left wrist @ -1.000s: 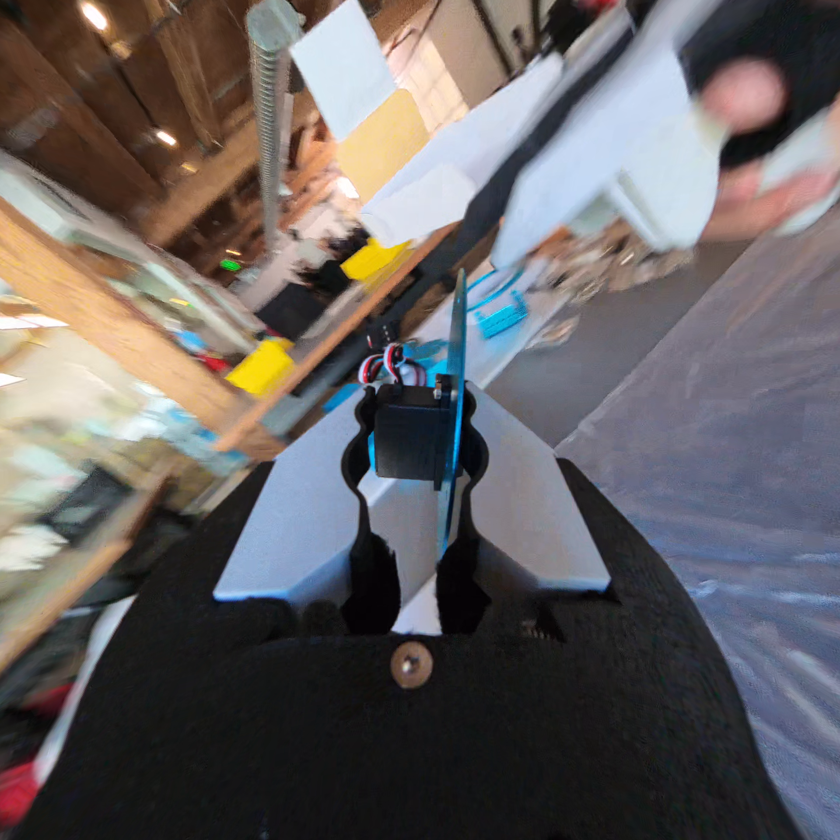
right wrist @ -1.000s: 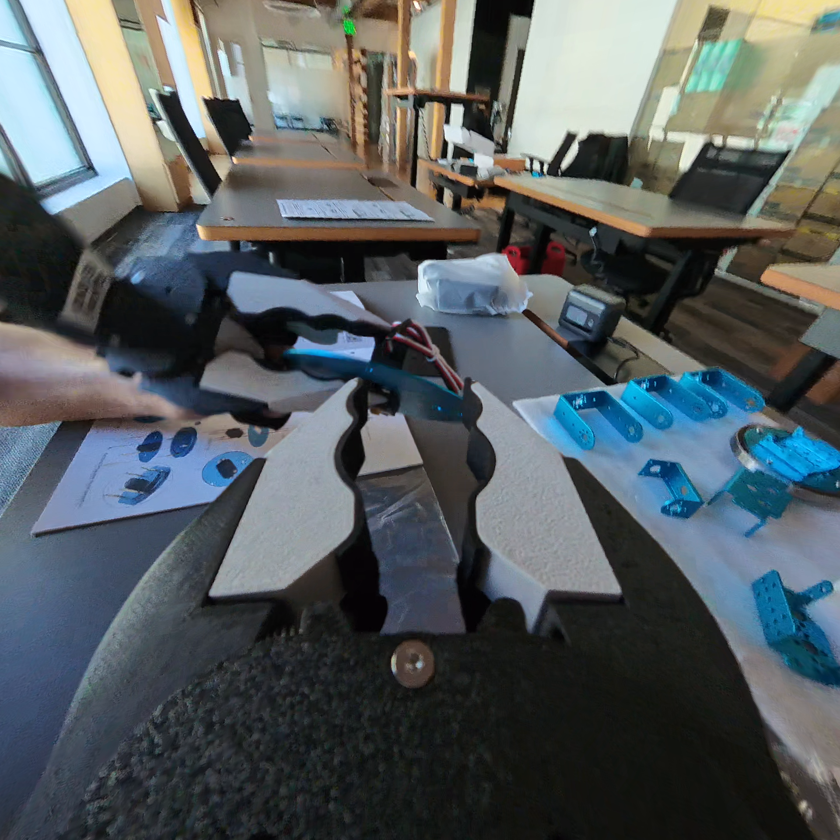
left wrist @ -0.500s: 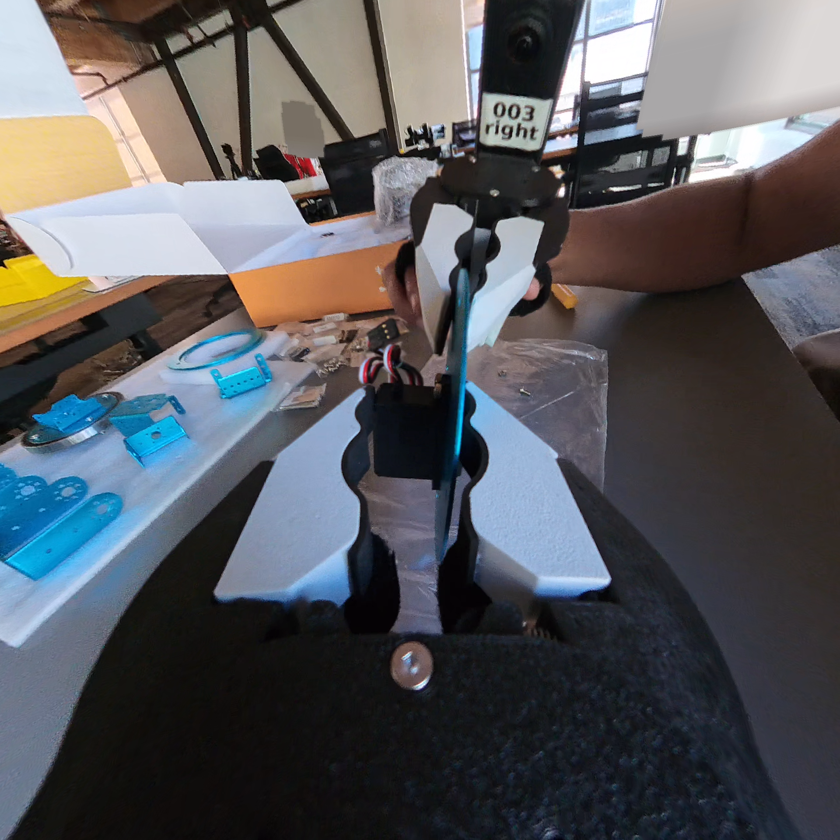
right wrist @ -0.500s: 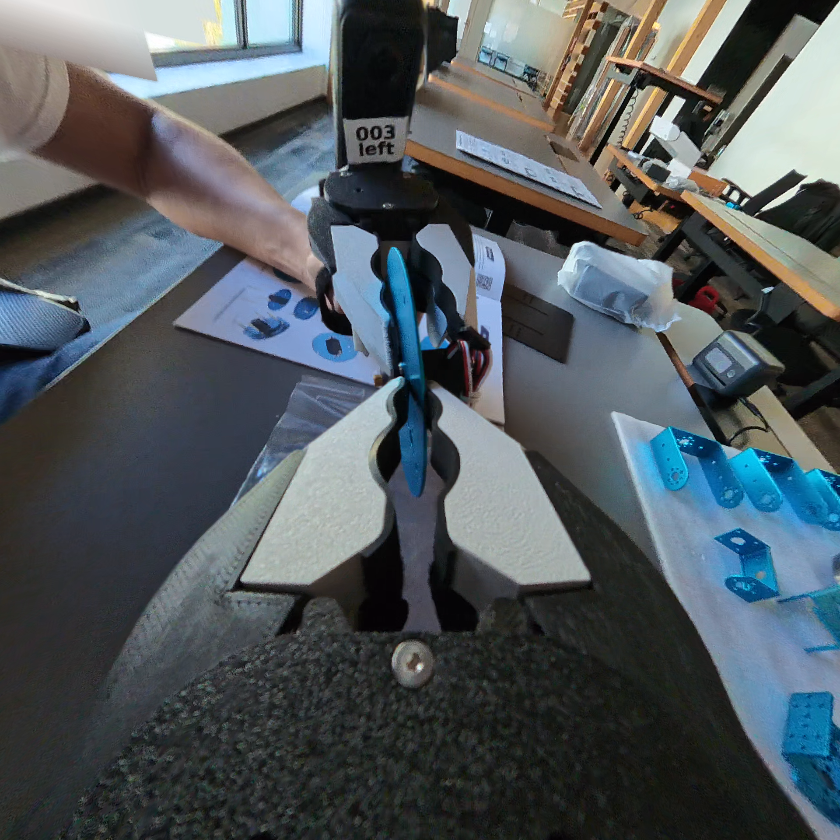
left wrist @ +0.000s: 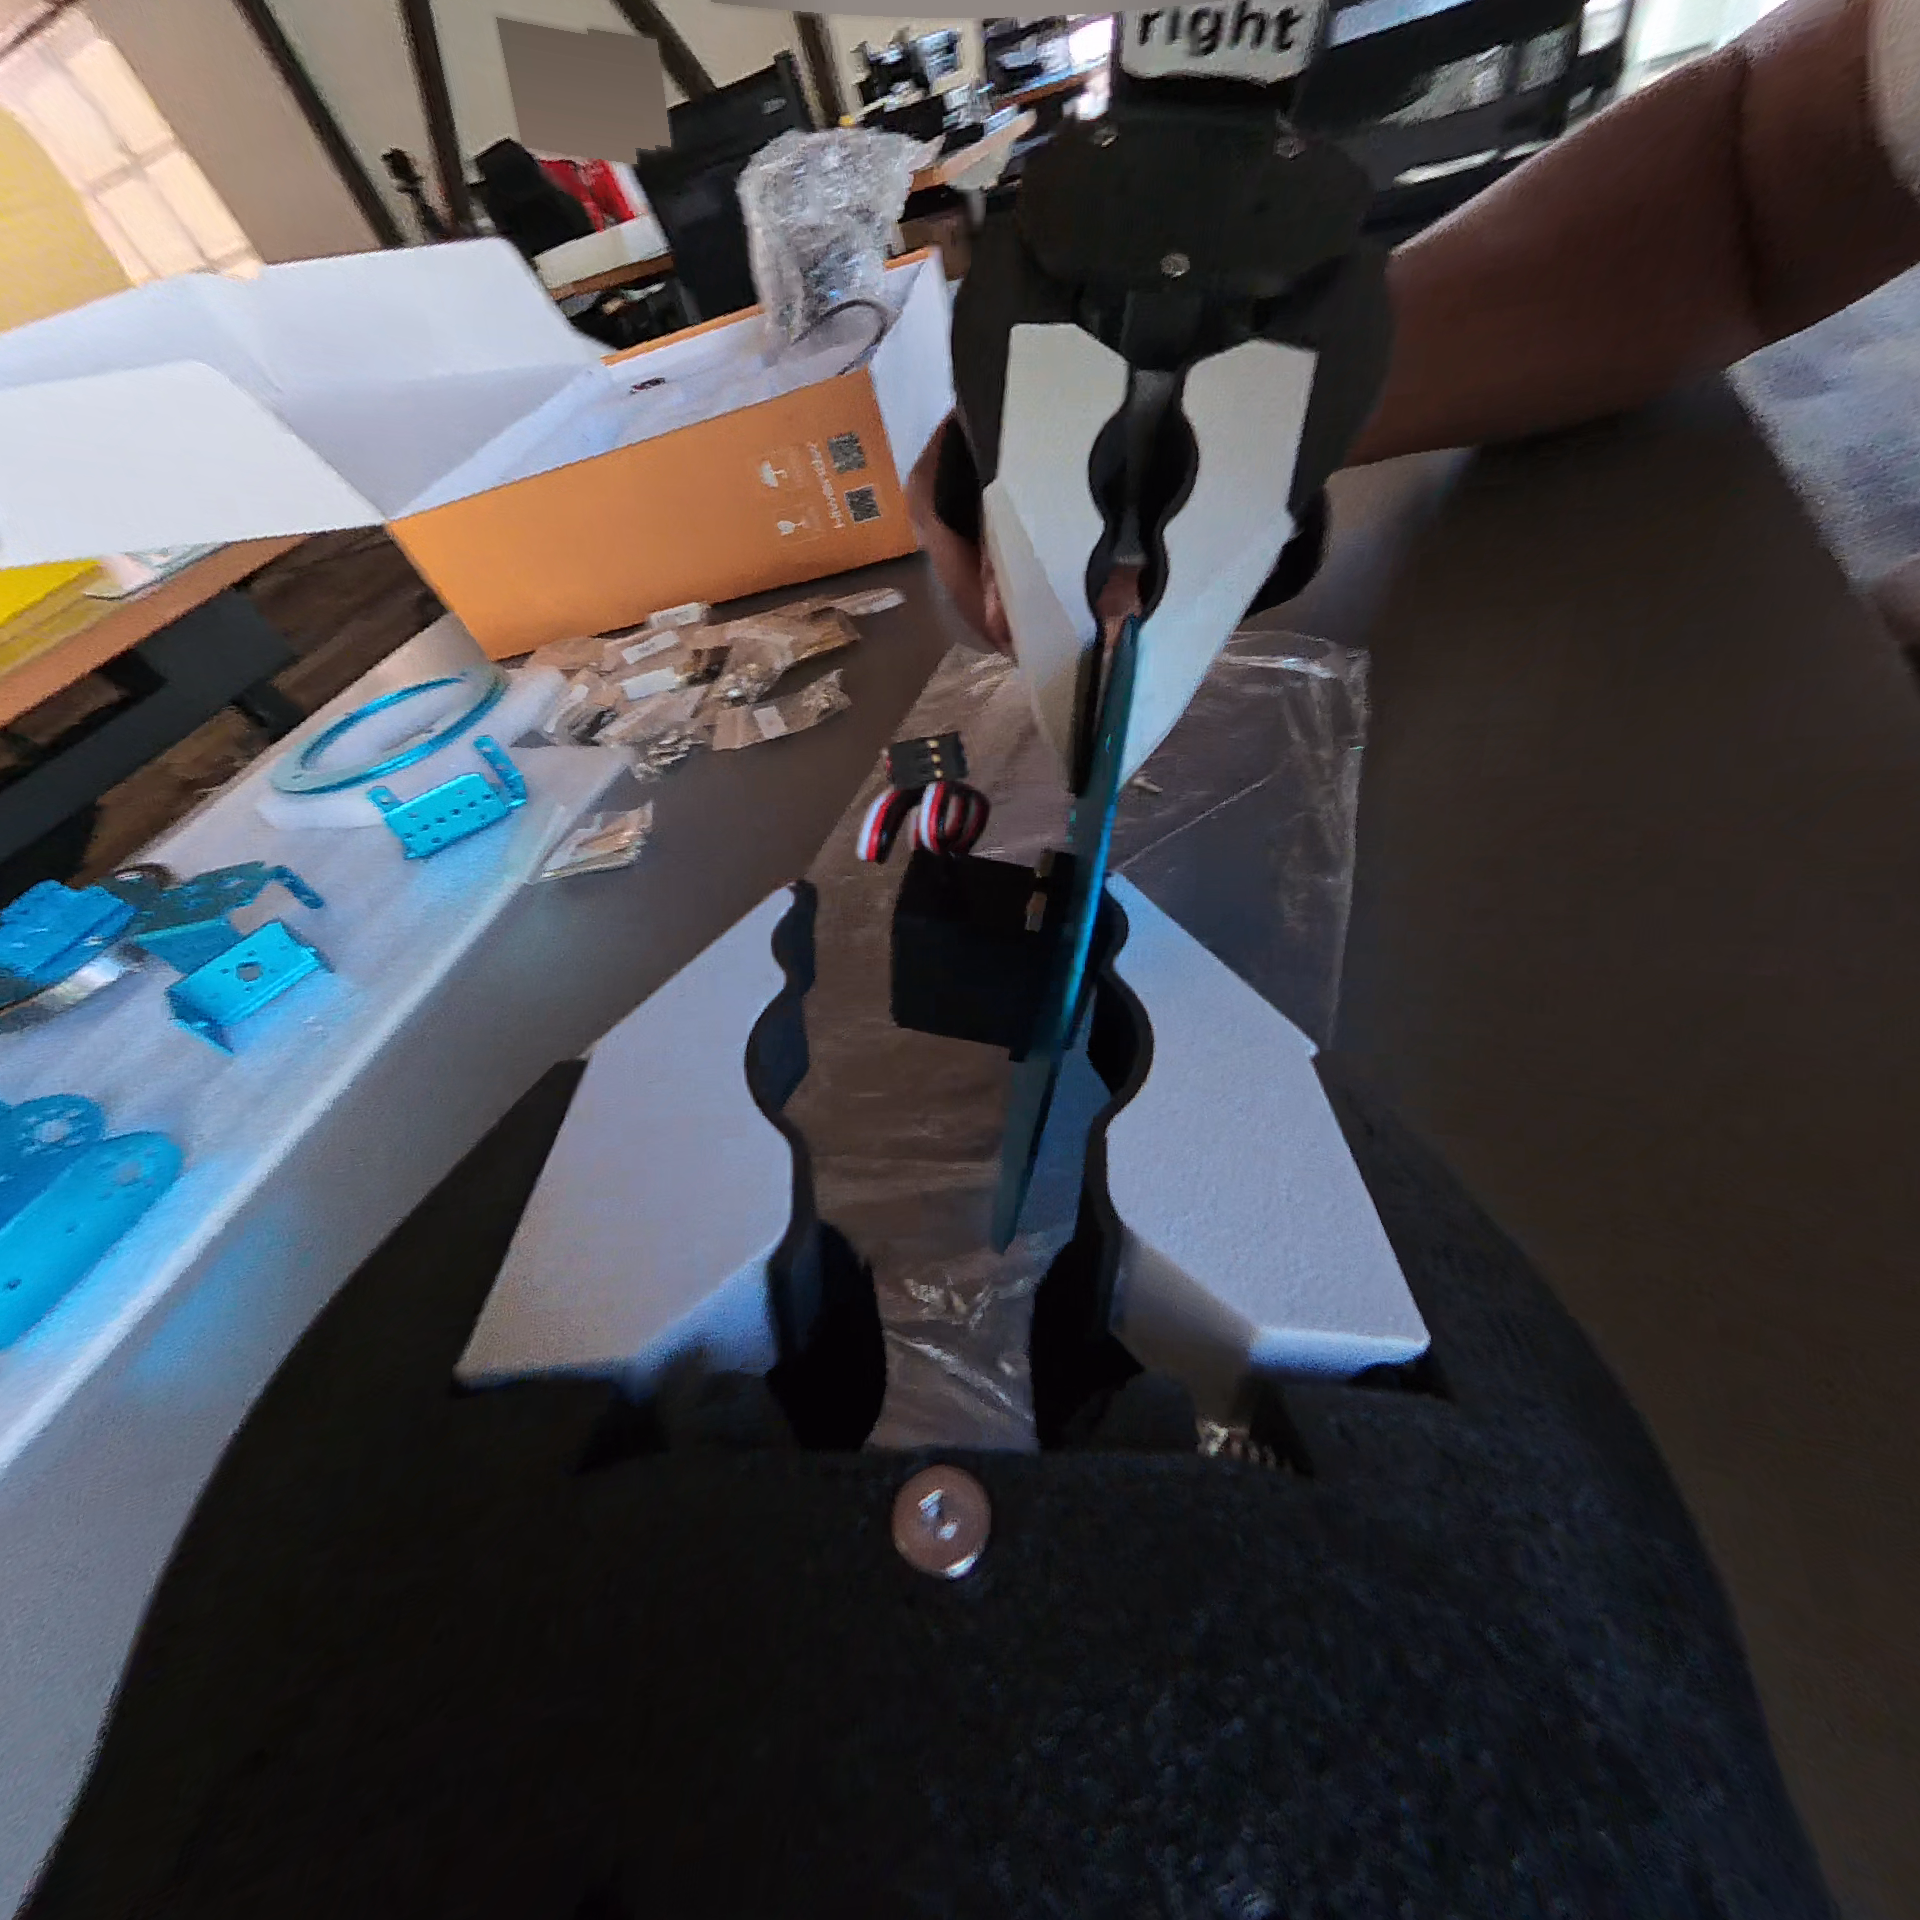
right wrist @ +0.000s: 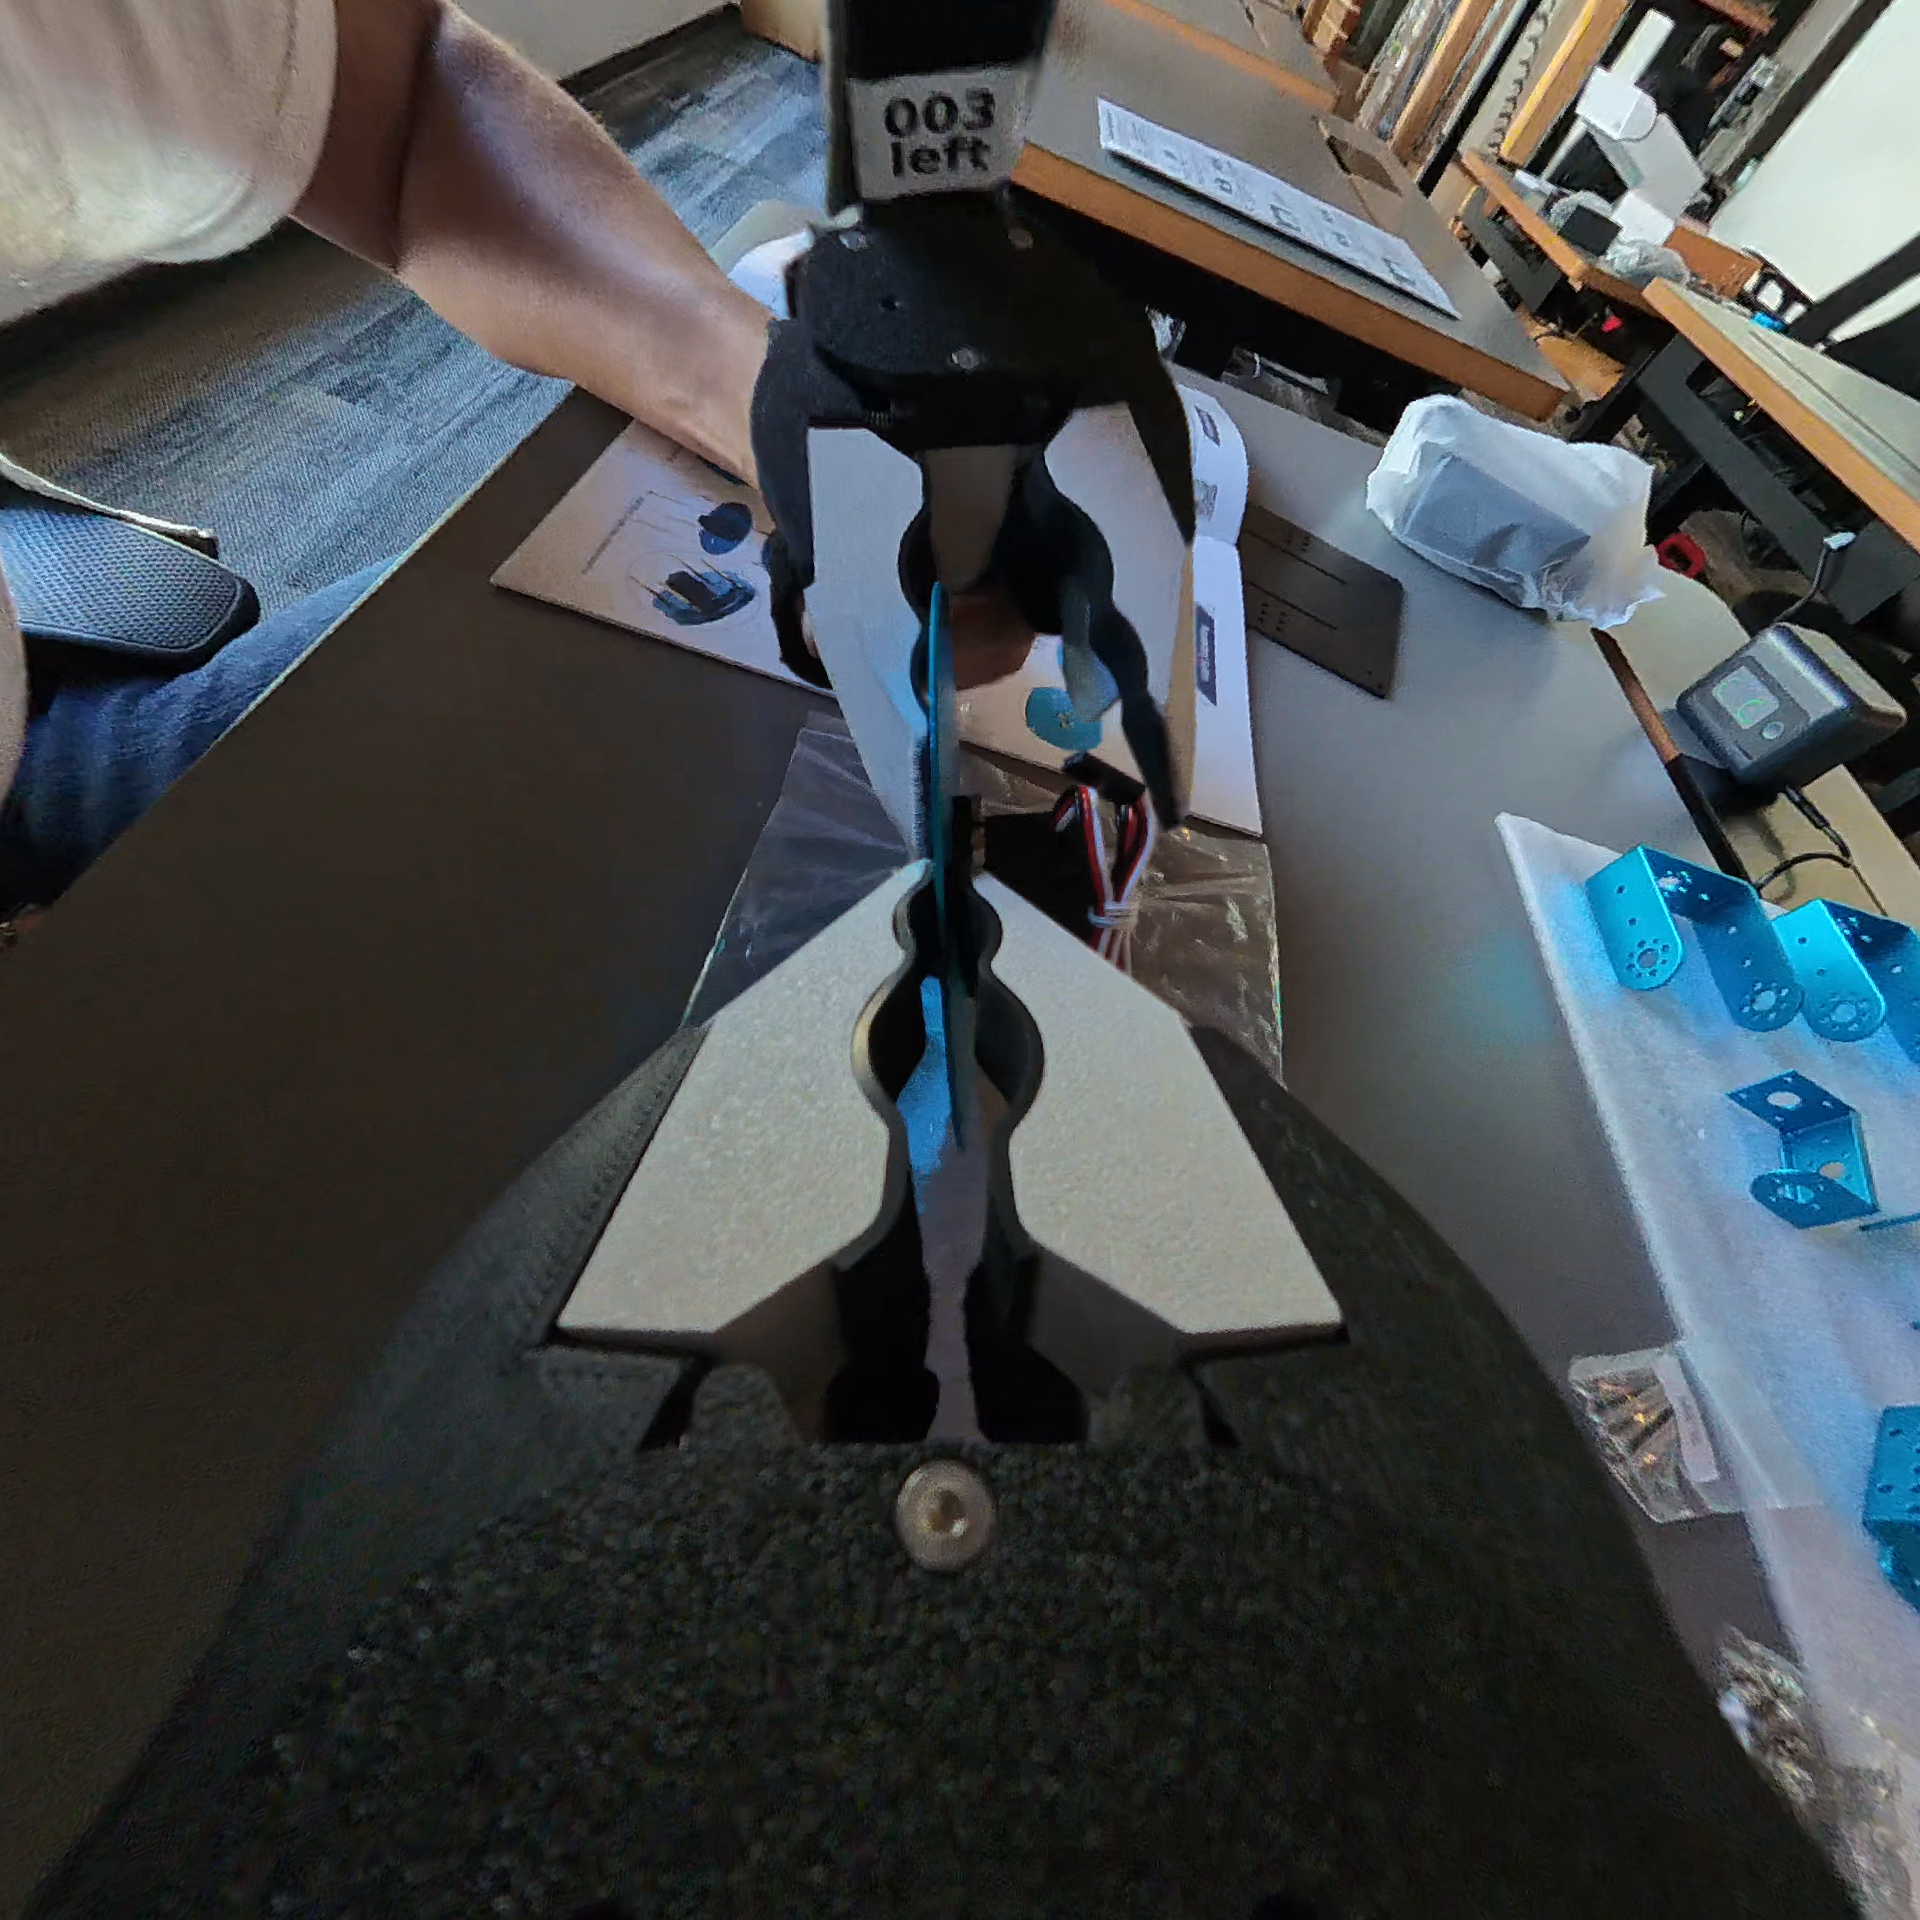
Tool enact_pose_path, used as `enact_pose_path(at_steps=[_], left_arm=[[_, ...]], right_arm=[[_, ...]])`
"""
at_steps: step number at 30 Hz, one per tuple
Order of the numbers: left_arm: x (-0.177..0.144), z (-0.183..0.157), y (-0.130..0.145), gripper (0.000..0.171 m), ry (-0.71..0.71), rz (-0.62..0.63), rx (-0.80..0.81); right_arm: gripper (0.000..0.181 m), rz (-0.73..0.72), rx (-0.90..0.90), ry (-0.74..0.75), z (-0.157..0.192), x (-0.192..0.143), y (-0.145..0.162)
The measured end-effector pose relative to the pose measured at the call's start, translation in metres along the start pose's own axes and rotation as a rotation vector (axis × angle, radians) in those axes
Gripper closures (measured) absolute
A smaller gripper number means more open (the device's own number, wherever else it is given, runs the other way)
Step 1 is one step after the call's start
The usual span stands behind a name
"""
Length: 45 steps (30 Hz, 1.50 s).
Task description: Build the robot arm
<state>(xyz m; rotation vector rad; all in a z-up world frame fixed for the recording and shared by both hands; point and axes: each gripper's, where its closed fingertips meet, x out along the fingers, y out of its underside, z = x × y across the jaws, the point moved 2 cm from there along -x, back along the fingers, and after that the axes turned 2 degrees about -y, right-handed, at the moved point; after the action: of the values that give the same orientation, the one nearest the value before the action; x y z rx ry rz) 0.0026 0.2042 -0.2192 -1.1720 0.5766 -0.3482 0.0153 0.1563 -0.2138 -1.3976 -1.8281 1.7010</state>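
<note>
A thin blue metal plate [left wrist: 1081,935] with a black servo [left wrist: 966,966] fixed to its side is held edge-on above the dark table. Red, white and black wires [left wrist: 925,810] loop off the servo. My right gripper [right wrist: 951,883] is shut on one end of the plate [right wrist: 948,727]; it faces me in the left wrist view [left wrist: 1117,634]. My left gripper [left wrist: 951,904] is open around the servo and the plate's other end. Its left finger stands clear of the servo and the plate lies against its right finger. It faces me in the right wrist view [right wrist: 1029,810].
A clear plastic bag [left wrist: 1247,790] lies on the table below the grippers. A white foam sheet [right wrist: 1662,1091] carries several blue brackets [right wrist: 1745,956]. An open orange box [left wrist: 644,530], small parts packets [left wrist: 707,686], an instruction sheet [right wrist: 644,561] and a small grey device [right wrist: 1766,707] lie around. Less than 4 cm separates the two grippers' tips.
My left gripper's jaws have opened off the servo and plate, which my right gripper now holds alone. Both grippers swung to face each other over the last second.
</note>
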Motion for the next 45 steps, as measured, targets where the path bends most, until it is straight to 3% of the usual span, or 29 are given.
enact_pose_path(at_steps=[3,6,8,16,20,25,34,38,45], left_arm=[[-0.002,-0.001,-0.004,0.120,-0.084,0.031,0.118],[-0.002,-0.014,-0.004,0.148,-0.103,0.077,0.261],[-0.002,-0.019,-0.003,0.157,-0.111,0.092,0.321],[-0.003,-0.015,-0.001,0.155,-0.053,0.098,0.210],[-0.004,-0.017,0.001,0.163,-0.013,0.095,0.183],[-0.003,-0.018,0.000,0.163,0.017,0.085,0.117],[-0.002,-0.016,0.000,0.163,0.009,0.083,0.104],[0.000,-0.018,0.000,0.163,0.015,0.085,0.108],[0.001,-0.021,0.002,0.163,0.027,0.090,0.114]], right_arm=[[0.181,0.025,0.022,0.017,-0.002,-0.001,0.000],[0.181,0.025,0.040,0.009,-0.003,0.000,0.000],[0.181,0.041,0.049,-0.018,-0.003,0.000,0.001],[0.180,0.057,0.011,-0.029,-0.002,0.001,0.001],[0.179,0.038,0.073,-0.054,-0.004,0.003,0.000],[0.146,0.098,0.168,-0.169,0.007,0.012,0.005],[0.158,0.113,0.142,-0.072,0.001,0.013,0.003],[0.174,0.097,0.051,0.027,-0.004,0.013,0.003],[0.173,0.057,0.022,0.015,0.000,0.013,0.006]])
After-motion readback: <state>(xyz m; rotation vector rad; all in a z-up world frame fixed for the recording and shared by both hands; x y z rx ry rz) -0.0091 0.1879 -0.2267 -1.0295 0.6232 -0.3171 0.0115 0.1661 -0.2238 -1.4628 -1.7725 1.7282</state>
